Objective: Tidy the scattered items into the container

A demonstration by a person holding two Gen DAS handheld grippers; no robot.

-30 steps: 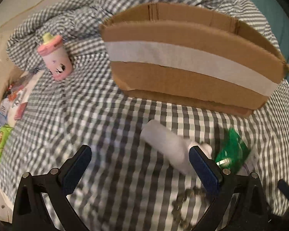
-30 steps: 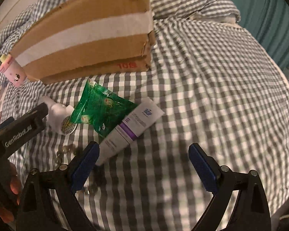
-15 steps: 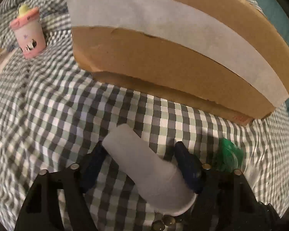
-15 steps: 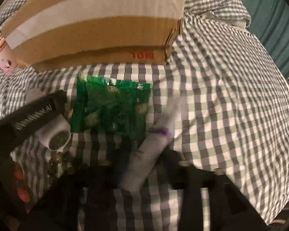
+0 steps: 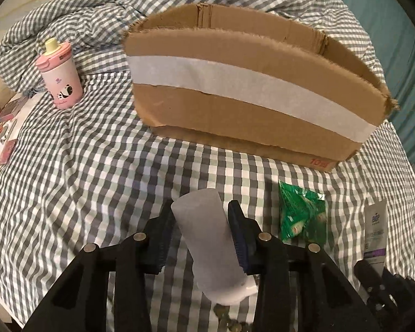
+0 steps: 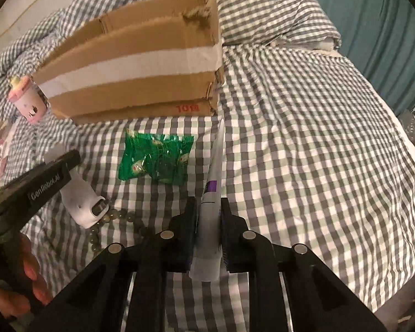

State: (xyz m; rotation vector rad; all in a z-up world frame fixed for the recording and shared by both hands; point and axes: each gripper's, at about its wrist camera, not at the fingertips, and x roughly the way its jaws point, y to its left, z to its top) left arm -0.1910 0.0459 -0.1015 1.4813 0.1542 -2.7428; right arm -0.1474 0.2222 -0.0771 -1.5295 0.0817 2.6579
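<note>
My left gripper is shut on a white bottle, held above the checked bedcover in front of the cardboard box. My right gripper is shut on a white tube with a purple band, its flat end pointing at the box. A green snack packet lies on the cover between the grippers; it also shows in the left wrist view. A bead bracelet lies by the bottle. A pink cup stands left of the box.
Small packets and cards lie at the bed's left edge. A rumpled checked duvet is heaped behind the cup and box. A teal curtain hangs at the right. The left gripper's arm crosses the right wrist view.
Both grippers closed, the left on the white bottle and the right on the tube, and both have lifted their items off the cover and drawn back from the box.
</note>
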